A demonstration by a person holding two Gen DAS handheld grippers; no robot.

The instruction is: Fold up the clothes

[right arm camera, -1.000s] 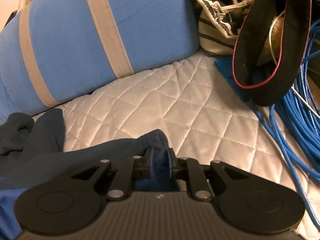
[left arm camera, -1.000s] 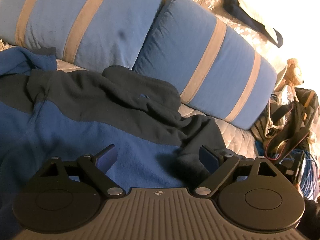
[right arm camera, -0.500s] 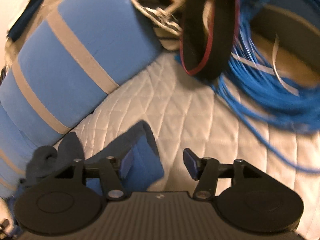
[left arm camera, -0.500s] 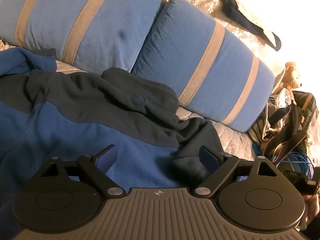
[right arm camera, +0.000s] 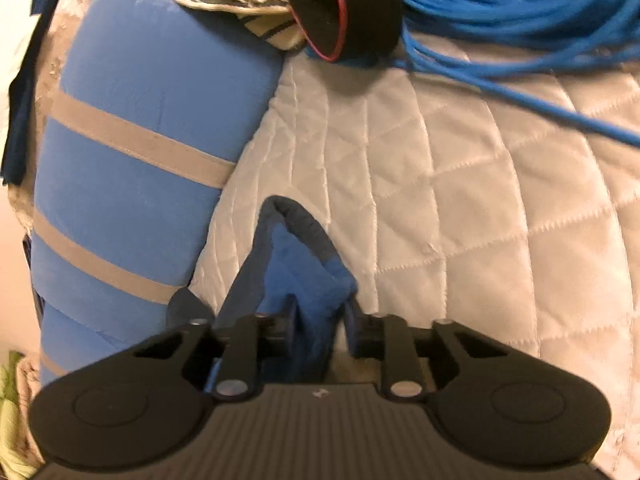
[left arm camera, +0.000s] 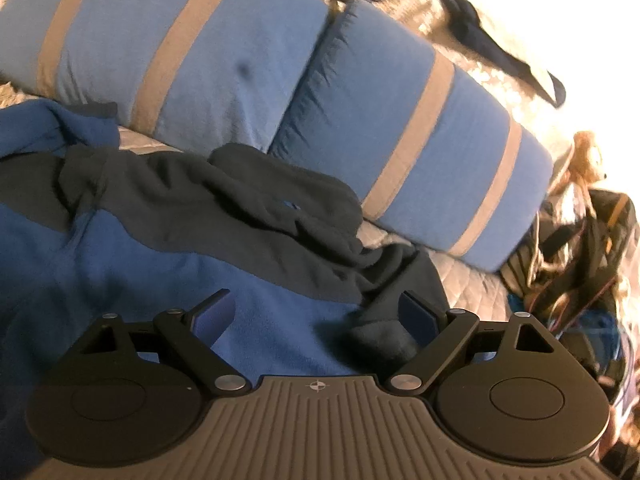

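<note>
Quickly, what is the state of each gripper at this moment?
Left gripper: open, holding nothing, fingers spread above the blue and dark fleece garment.
Right gripper: shut on the sleeve cuff of the garment.

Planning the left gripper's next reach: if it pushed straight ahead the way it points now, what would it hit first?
Most likely the blue and dark fleece garment spread just beyond the open left gripper; the striped blue cushion lies behind it. Depth is hard to judge.

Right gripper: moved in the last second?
Yes. The right gripper has swung: the striped blue cushion has shifted from upper left to the left edge, and the blue cable now spans the top.
</note>
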